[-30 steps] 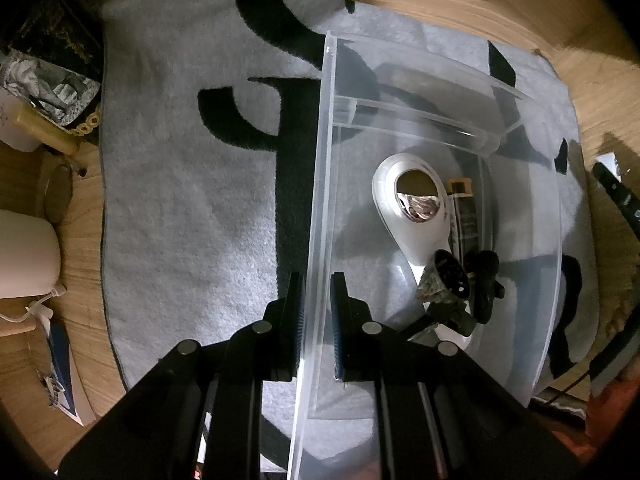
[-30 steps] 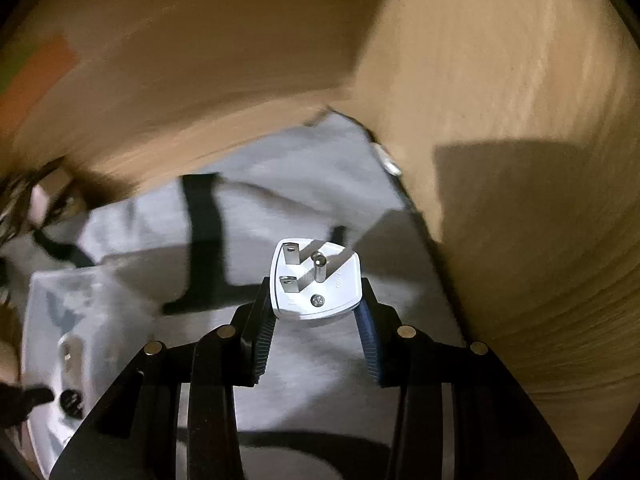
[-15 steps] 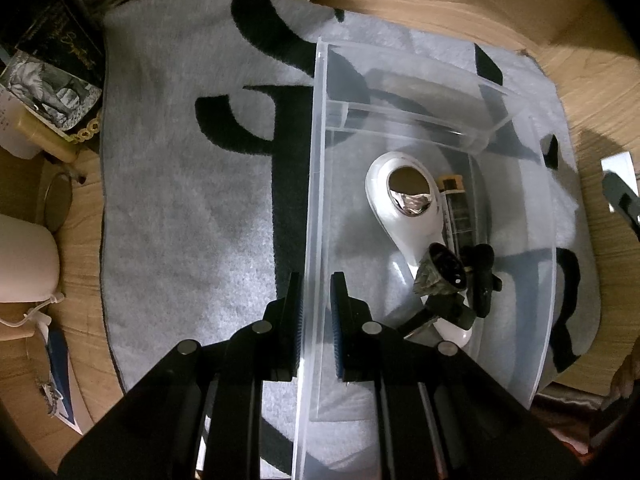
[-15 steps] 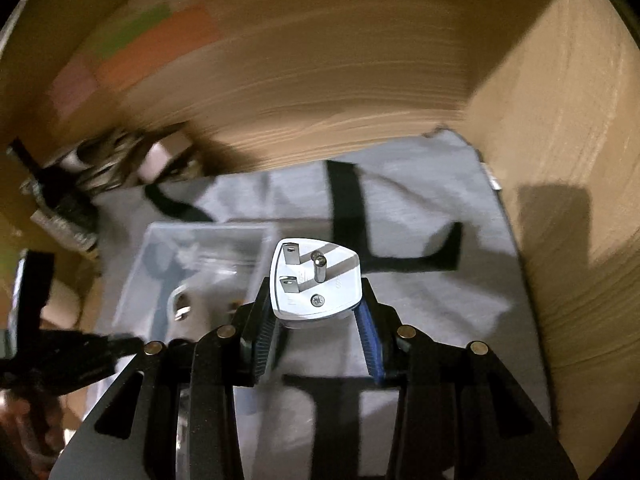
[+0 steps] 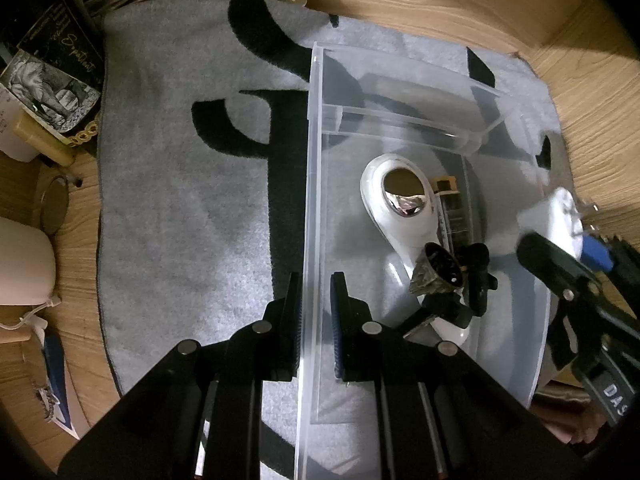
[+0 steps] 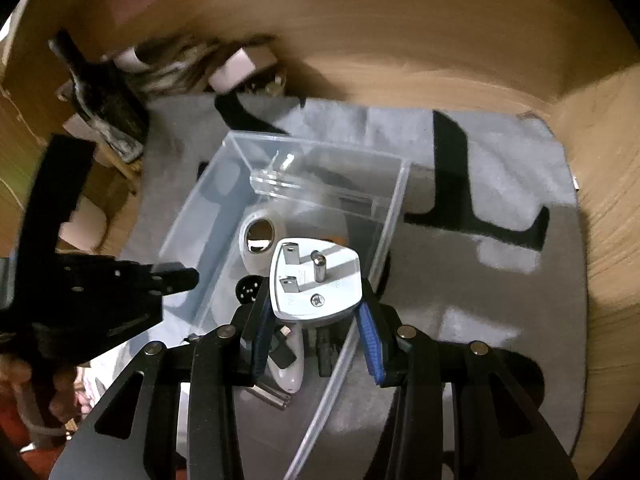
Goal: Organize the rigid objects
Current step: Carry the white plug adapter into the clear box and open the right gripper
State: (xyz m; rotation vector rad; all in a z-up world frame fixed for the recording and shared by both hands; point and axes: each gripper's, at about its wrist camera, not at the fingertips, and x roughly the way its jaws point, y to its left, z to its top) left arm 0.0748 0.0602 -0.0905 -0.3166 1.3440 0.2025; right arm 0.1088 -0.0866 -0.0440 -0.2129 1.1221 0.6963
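A clear plastic box (image 5: 316, 128) stands on a grey mat with black marks (image 5: 180, 200). My left gripper (image 5: 316, 312) is shut on the box's left wall. Inside lie a white scoop-shaped device (image 5: 400, 200), a dark vial (image 5: 454, 216) and small black parts (image 5: 476, 272). My right gripper (image 6: 314, 316) is shut on a white three-pin plug (image 6: 316, 280) and holds it above the box (image 6: 320, 184) near its right wall. The right gripper and plug also show in the left wrist view (image 5: 568, 236) at the box's right side.
The mat lies on a wooden surface (image 5: 440, 0). A white mug (image 5: 20, 264), books and small clutter (image 5: 52, 80) crowd the left edge. Wooden walls (image 6: 400, 40) rise behind and to the right of the mat.
My right gripper has swung left with the plug, from over the bare mat to above the box. It has entered the left wrist view. My left gripper still clamps the wall.
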